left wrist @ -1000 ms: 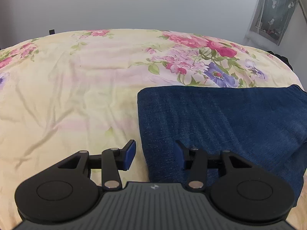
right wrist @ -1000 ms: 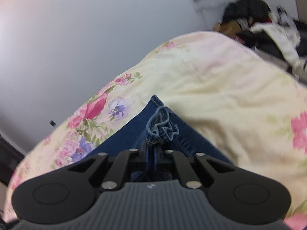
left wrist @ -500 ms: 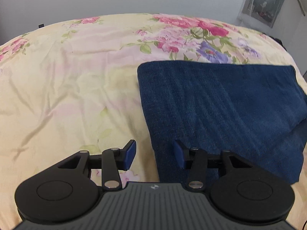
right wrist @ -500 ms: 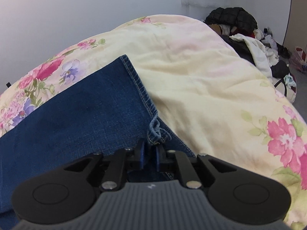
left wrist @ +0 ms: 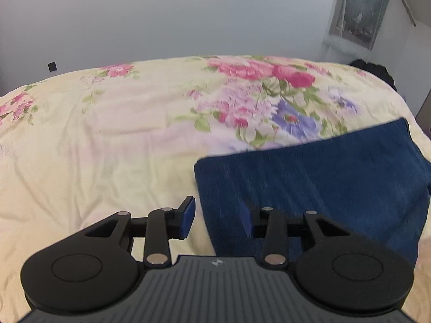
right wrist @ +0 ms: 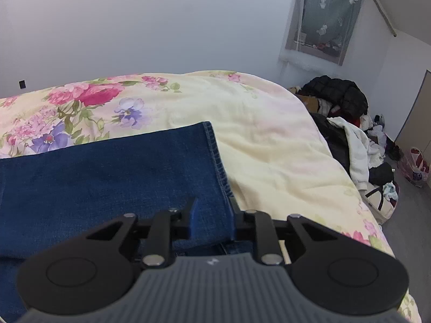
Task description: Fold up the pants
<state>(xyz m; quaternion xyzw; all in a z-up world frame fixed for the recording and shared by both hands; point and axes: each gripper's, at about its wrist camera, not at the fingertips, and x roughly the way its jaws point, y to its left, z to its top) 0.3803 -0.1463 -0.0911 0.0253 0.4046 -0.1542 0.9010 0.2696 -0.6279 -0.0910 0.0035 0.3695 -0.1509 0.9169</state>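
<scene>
The folded jeans (left wrist: 317, 177) lie on the floral duvet (left wrist: 107, 140), on its side nearer the clothes pile (right wrist: 350, 134). The left gripper (left wrist: 216, 216) has just been closing but is spread, with the folded corner of the jeans between its pads, not pressed. The right gripper (right wrist: 214, 219) is also spread, over the hem edge (right wrist: 215, 156), pinching nothing. I think a careless pull at either end could drag the top layer and spoil the fold.

Floral bedspread (right wrist: 269, 145), curtained window (right wrist: 326, 18) on the wall beyond it, heap of clothes (right wrist: 350, 134) on the floor beside it, black wall socket (left wrist: 52, 66) behind it.
</scene>
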